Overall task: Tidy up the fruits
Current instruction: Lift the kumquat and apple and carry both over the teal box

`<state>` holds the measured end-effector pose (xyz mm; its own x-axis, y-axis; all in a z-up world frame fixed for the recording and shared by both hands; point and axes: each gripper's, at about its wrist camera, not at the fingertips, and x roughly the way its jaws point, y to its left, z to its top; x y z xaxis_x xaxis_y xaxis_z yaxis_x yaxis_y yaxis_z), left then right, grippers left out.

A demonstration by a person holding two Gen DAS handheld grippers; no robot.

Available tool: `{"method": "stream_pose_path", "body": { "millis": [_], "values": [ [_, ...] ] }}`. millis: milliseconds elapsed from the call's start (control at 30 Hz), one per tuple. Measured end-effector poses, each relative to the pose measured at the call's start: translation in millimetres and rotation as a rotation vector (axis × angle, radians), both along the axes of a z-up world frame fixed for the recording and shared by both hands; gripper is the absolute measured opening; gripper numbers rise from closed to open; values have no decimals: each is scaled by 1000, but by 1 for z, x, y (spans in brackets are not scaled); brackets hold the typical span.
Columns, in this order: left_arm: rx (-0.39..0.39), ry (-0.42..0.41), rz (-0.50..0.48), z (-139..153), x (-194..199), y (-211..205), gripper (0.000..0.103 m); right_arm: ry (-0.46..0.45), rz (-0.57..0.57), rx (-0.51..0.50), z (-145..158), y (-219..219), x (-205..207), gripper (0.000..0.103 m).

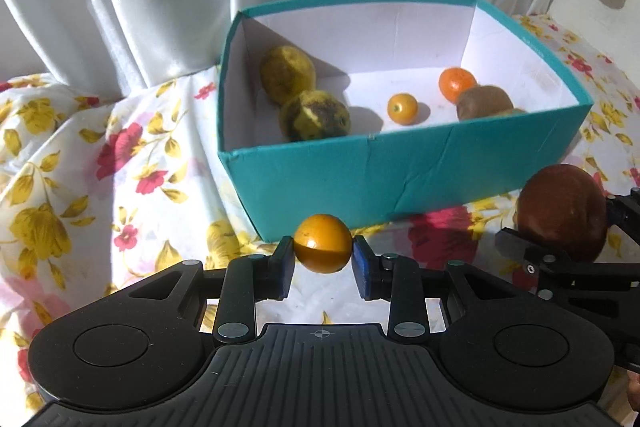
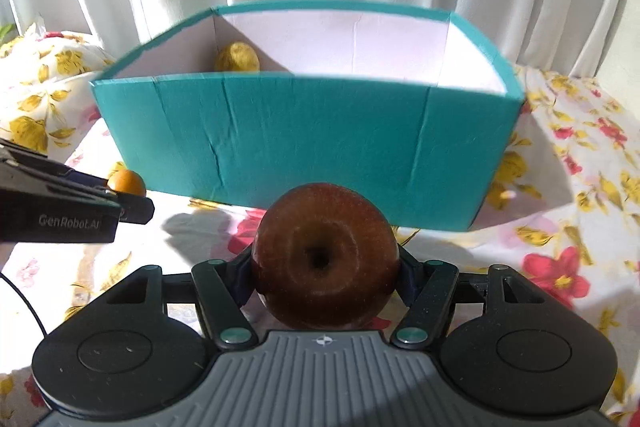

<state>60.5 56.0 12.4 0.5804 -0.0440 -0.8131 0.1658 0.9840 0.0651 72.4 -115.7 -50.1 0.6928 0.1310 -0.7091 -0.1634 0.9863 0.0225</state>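
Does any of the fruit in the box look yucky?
Yes. The yellow fruit at the front left of the teal box has dark blotches and a pale scar. The other fruits look fine.

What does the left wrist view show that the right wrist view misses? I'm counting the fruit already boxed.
Only the left wrist view shows the second yellow fruit, two small oranges and a brown fruit inside the box. Only the right wrist view shows the apple's hollow. Both show the teal box, one yellow fruit, the left gripper holding a small orange and the right gripper holding the apple.
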Motion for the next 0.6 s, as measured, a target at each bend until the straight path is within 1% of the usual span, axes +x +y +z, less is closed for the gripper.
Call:
{"method": "stream_pose_path", "body": {
  "millis": [100,167,267,333,400,467,600],
  "values": [
    [2,-10,32,27,10,-1,34,-35,5,46,29,-11,-4,66],
    [10,-12,59,44,21,-3,34,-70,10,60,50,-17,-1,66],
    [5,-24,103,67,41,-6,34,-120,5,58,77,-24,12,66],
    [-5,-49,113,80,52,-10,34,-131,-4,59,93,-26,27,66],
    [-10,-54,115,84,61,-14,34,-139,6,67,104,-29,42,66],
    [-6,-41,124,81,68,-16,34,-137,4,57,111,-30,56,66],
    [15,2,130,66,75,-17,34,-137,-3,44,110,-28,73,66]
  ]
}}
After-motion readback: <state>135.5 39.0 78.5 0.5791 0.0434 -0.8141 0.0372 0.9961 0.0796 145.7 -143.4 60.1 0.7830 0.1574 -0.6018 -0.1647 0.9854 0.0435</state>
